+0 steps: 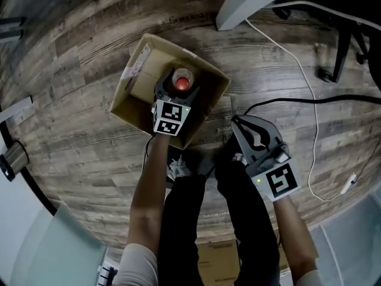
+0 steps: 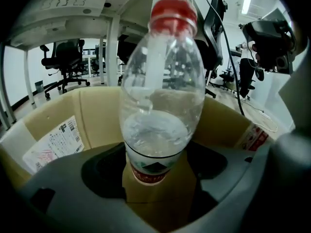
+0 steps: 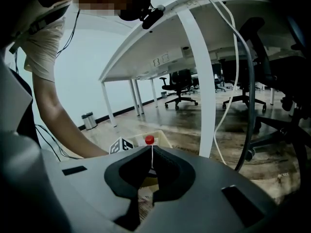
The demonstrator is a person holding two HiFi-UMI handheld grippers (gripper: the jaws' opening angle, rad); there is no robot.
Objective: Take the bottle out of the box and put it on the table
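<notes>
Item: clear plastic bottle with red cap (image 2: 163, 106), upright inside the open brown cardboard box (image 1: 134, 94). My left hand-held gripper (image 2: 156, 171): wide, straddling the bottle, not clamped. Right hand-held gripper (image 3: 151, 161): closed, empty, beside the box. Step, as I judge: grasping. Next: clamp, lift straight out.

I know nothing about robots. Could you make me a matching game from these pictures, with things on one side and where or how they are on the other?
1 bottle
2 left hand-held gripper
3 right hand-held gripper
4 white cable

A jaws together, empty
B lying on the wooden floor
C upright in the cardboard box
D jaws apart around the bottle

Pairs: 1-C, 2-D, 3-A, 4-B
</notes>
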